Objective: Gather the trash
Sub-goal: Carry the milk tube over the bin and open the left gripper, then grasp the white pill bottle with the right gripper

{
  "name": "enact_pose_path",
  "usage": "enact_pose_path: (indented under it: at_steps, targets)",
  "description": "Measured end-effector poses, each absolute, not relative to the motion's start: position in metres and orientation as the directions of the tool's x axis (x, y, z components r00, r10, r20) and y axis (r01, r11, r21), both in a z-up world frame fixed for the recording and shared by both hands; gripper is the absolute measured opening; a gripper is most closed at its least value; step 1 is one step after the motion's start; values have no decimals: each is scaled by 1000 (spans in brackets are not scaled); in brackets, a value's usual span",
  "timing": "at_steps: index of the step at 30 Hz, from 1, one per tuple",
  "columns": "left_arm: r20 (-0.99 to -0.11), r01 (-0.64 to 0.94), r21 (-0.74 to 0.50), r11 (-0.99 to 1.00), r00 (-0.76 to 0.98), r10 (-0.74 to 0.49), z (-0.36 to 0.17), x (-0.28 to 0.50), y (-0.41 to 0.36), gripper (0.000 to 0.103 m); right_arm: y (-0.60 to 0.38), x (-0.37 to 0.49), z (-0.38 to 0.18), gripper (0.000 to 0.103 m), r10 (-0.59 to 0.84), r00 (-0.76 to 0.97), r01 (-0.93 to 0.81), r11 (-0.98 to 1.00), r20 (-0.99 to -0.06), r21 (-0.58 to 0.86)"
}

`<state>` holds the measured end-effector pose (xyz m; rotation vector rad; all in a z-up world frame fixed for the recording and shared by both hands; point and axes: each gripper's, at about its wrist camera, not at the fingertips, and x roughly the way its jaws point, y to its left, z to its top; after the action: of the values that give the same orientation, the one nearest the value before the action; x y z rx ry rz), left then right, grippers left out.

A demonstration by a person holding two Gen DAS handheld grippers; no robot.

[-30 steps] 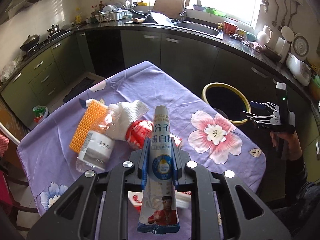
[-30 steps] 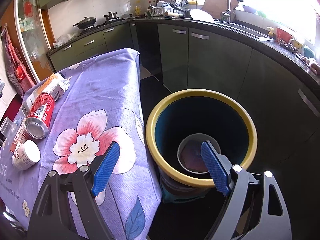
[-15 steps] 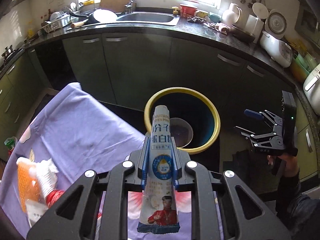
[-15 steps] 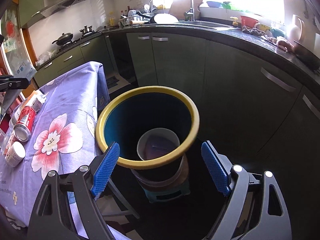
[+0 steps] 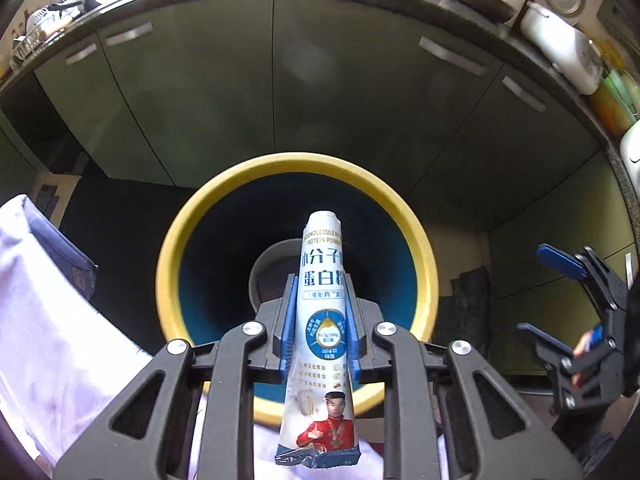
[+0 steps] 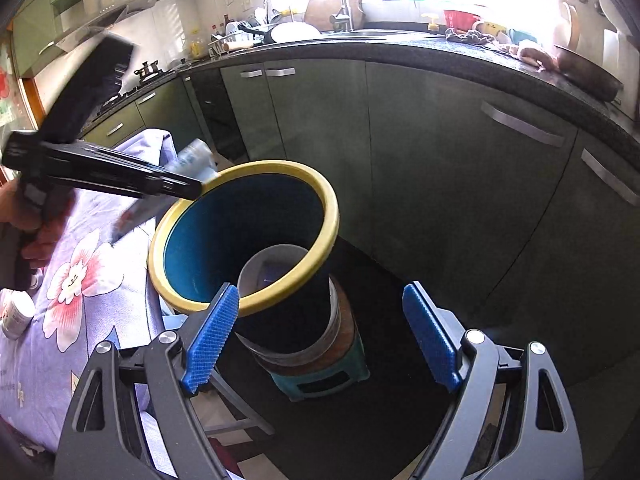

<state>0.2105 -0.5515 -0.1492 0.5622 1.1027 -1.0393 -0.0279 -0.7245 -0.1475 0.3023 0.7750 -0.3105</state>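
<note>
— So what differs from a second ago?
— Then the left gripper (image 5: 319, 322) looked over the flowered tablecloth (image 6: 60, 280) with its litter; now it points into the yellow-rimmed trash bin (image 5: 224, 204), its pads clamped on the protein powder sachet (image 5: 322, 292) above the near rim.
— Any writing?
— "MOLECULE" and "PROTEIN POW", plus Chinese characters I can only partly see.
— And the right gripper (image 6: 320, 340)?
— Wide apart, holding nothing, just right of the bin.
</note>
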Motion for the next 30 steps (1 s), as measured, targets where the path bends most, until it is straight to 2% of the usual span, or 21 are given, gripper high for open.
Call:
enact_pose_path:
  at_steps: [4, 5, 6, 10, 11, 12, 13, 15, 21, 26, 30]
  targets:
    - [-929, 884, -96, 458, 86, -360, -169, 221, -568, 33, -725, -29, -151, 83, -160, 672, 385, 909, -723, 157]
    - [-930, 880, -80, 468, 103, -352, -171, 222, -569, 41, -725, -29, -151, 83, -160, 672, 385, 910, -723, 156]
    - [-931, 877, -70, 475, 114, -348, -172, 223, -571, 44, -724, -30, -150, 83, -159, 673, 382, 911, -723, 155]
    - [-914, 863, -97, 497, 120, -387, -147, 217, -553, 45, -719, -30, -147, 83, -152, 680, 370, 916, -717, 157]
    - [-901, 859, -103, 501, 132, -413, -136, 213, -549, 51, -718, -29, -146, 83, -148, 683, 365, 917, -715, 159]
    - [-881, 857, -108, 504, 153, -447, -120, 207, -537, 63, -716, -29, -145, 84, -143, 686, 358, 920, -714, 160]
    - [-856, 853, -110, 510, 179, -485, -102, 201, -524, 69, -714, -27, -143, 84, -137, 688, 350, 923, -713, 161]
    - [-798, 839, -111, 533, 245, -551, -70, 187, -488, 88, -709, -23, -142, 84, -122, 690, 331, 930, -714, 161]
    - [-638, 755, -150, 638, 419, -646, 0, 150, -352, 96, -666, -6, -132, 84, -58, 701, 221, 965, -711, 139]
    - [-580, 628, -161, 761, 564, -588, 20, 113, -237, 96, -608, 14, -123, 85, 32, 716, 85, 987, -697, 133]
    - [-535, 493, -148, 857, 689, -489, 30, 87, -155, 96, -542, 24, -119, 86, 167, 724, -88, 985, -669, 151]
